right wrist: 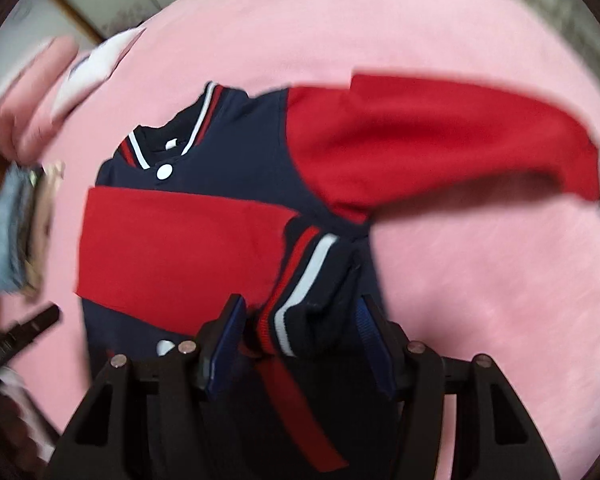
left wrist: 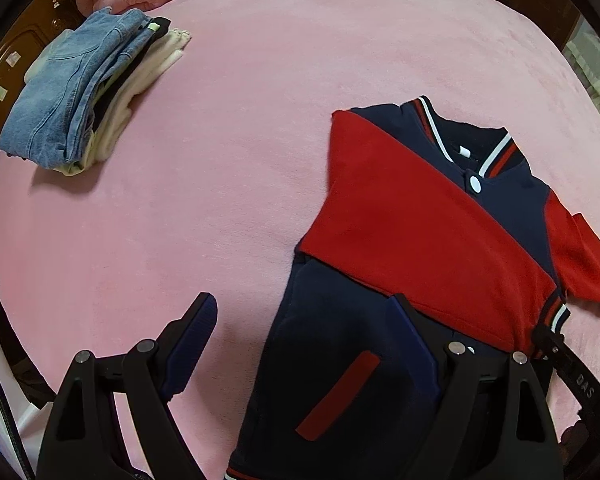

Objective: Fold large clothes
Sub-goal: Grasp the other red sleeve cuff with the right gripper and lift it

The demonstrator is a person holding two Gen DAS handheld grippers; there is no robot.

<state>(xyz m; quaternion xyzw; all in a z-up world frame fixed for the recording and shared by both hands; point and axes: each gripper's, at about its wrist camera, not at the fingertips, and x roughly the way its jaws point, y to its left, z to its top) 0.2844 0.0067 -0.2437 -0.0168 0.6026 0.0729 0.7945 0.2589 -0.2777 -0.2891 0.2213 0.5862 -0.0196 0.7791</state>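
Nearest my lens is the navy body of the jacket [left wrist: 340, 360], spread flat on the pink bedspread [left wrist: 220, 200] with its collar at the far end and its hem towards me, the easiest lie, I think, for folding a big garment sleeve by sleeve. One red sleeve [left wrist: 412, 232] already lies slantwise across the chest, its striped cuff [right wrist: 300, 292] ending near the hem on the right; I judge that is the first fold made. The other red sleeve [right wrist: 440, 140] stretches out to the right, apart from the body and not yet folded in. My left gripper [left wrist: 304, 344] hovers low over the near edge, fingers spread wide with nothing between them, one over bare bedspread and one over the navy front. My right gripper [right wrist: 300, 340] points down at the cuff; its fingers straddle the cuff part-open, but that view is blurred, so I cannot tell if the pads touch it. Far left, a stack of folded clothes [left wrist: 80, 92] with jeans on top sits well apart, leaving working room.
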